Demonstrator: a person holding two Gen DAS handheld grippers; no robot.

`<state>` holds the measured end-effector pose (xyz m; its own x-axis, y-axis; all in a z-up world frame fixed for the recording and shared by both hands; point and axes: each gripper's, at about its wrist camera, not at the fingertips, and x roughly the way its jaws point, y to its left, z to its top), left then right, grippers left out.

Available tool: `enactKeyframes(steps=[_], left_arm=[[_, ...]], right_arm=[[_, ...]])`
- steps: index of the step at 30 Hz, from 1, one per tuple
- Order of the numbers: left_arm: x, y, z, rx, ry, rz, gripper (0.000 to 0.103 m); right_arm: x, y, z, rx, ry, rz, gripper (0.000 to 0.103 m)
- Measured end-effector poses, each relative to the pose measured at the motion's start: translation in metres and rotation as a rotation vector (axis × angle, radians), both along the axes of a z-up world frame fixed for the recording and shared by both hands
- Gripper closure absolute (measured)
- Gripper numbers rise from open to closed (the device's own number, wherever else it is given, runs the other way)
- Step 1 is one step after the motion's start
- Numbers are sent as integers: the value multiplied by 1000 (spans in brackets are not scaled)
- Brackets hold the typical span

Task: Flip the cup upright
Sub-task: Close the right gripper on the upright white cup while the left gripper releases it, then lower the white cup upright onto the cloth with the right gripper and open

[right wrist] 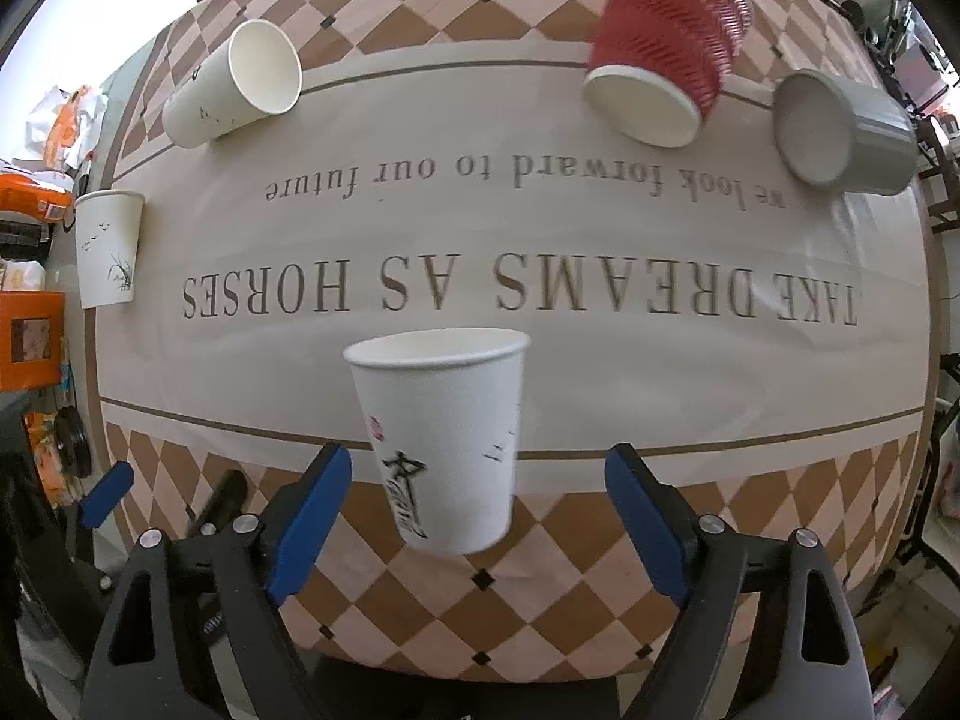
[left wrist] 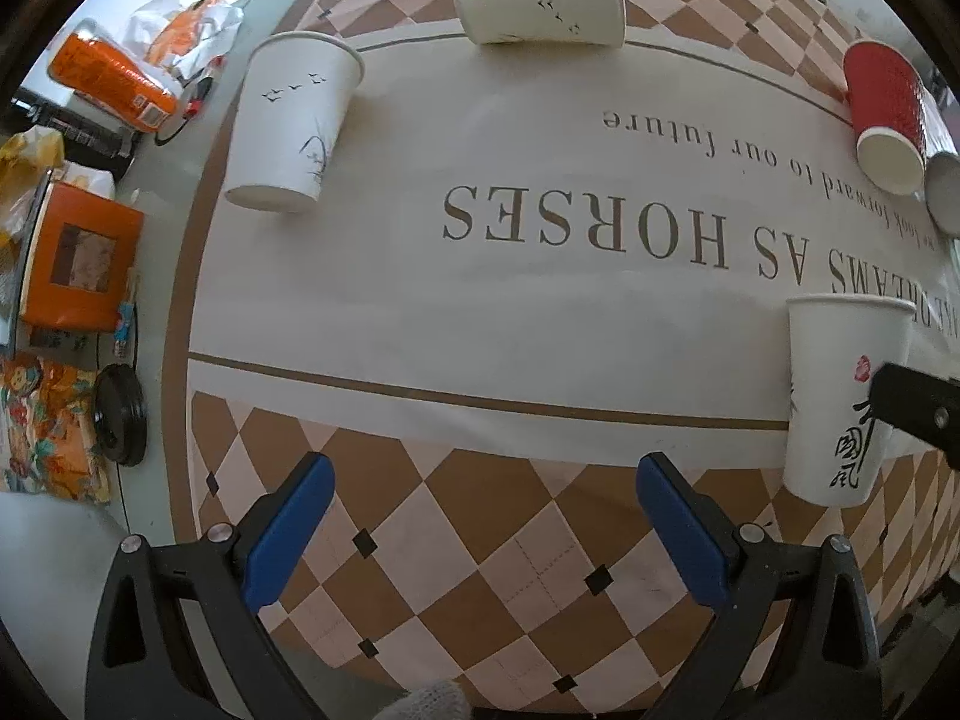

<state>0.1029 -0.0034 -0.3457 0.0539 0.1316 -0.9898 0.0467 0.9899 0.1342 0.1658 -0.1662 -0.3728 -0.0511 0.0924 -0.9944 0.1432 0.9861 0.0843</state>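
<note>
My right tongs [right wrist: 477, 510] stand released around the upright calligraphy cup [right wrist: 441, 438] on the table [right wrist: 600, 360]; my left tongs [left wrist: 483, 531] wait empty, splayed.

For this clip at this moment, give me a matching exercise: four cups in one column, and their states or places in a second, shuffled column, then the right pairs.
Cups:
1. calligraphy cup
2. red ribbed cup
3. grey cup
4. bird-print cup at the table's left edge

States or places:
A. on its side, at the far right, mouth toward the camera
B. upright, between the open right tongs
C. tilted on its side, white rim toward the camera, beside the grey one
D. upright, far from both tongs

Pairs: 1-B, 2-C, 3-A, 4-D
</note>
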Motion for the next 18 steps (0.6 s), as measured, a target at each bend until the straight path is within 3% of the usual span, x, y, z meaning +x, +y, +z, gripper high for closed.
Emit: enactKeyframes(steps=[8, 18], left_arm=[[4, 0, -7, 0, 23, -37, 0], [9, 5, -9, -31, 35, -30, 0]], right_arm=[[5, 9, -21, 19, 48, -16, 42], [-1, -17, -16, 99, -15, -110, 44]])
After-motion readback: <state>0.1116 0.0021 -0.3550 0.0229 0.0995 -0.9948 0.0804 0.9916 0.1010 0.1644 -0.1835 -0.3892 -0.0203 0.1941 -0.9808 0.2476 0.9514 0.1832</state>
